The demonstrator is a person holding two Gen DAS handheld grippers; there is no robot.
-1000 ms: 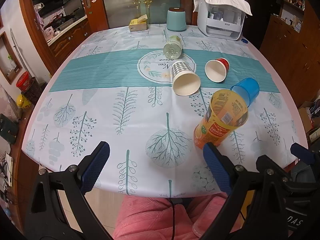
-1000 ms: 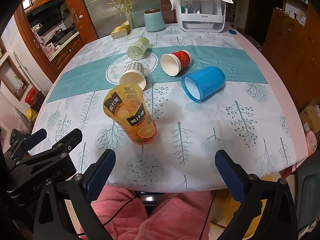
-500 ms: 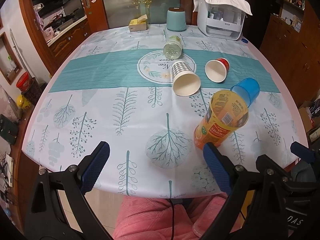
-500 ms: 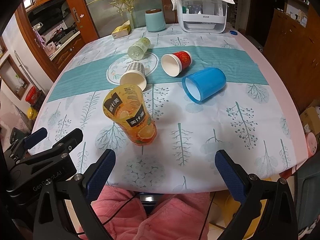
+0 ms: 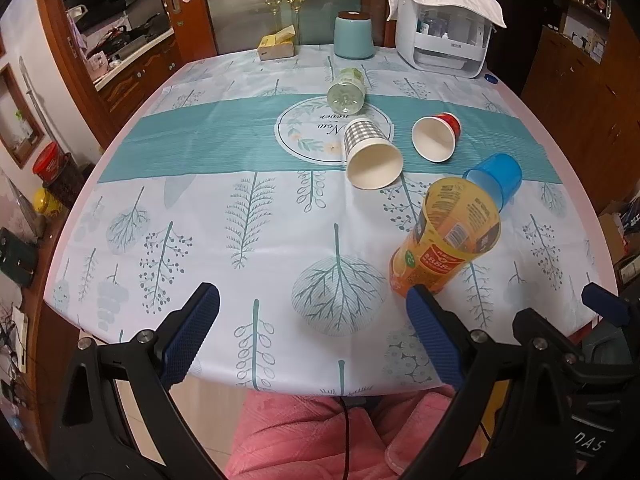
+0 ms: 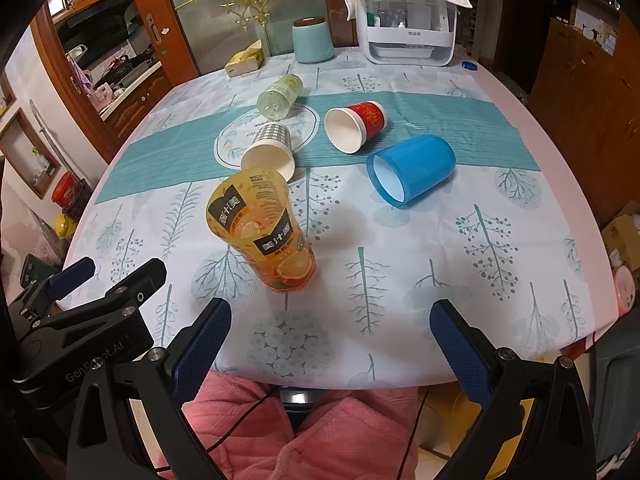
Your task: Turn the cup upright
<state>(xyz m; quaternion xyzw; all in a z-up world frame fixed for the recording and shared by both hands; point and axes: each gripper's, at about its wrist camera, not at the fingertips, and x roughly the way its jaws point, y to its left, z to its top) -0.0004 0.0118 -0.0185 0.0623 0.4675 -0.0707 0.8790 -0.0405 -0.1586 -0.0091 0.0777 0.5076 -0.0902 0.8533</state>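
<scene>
Just ahead of the left gripper (image 5: 312,320), to its right, a juice cup (image 5: 444,240) stood upright on the table (image 5: 200,208). Beyond it lay three cups on their sides: a checked cup (image 5: 370,150) leftmost, a paper cup (image 5: 436,138) to its right, and a plastic cup (image 6: 412,168) nearest the right gripper (image 6: 330,334). Farther back lay a bottle (image 5: 347,90).

A table (image 6: 500,92) under a leaf-print cloth (image 6: 460,264) carries an upright orange cup (image 6: 266,232) near, with blue (image 6: 414,168), red (image 6: 356,126) and checked (image 6: 270,148) cups and a bottle (image 6: 280,96) lying beyond, and a canister (image 6: 313,40) and white appliance (image 6: 404,28) far.
</scene>
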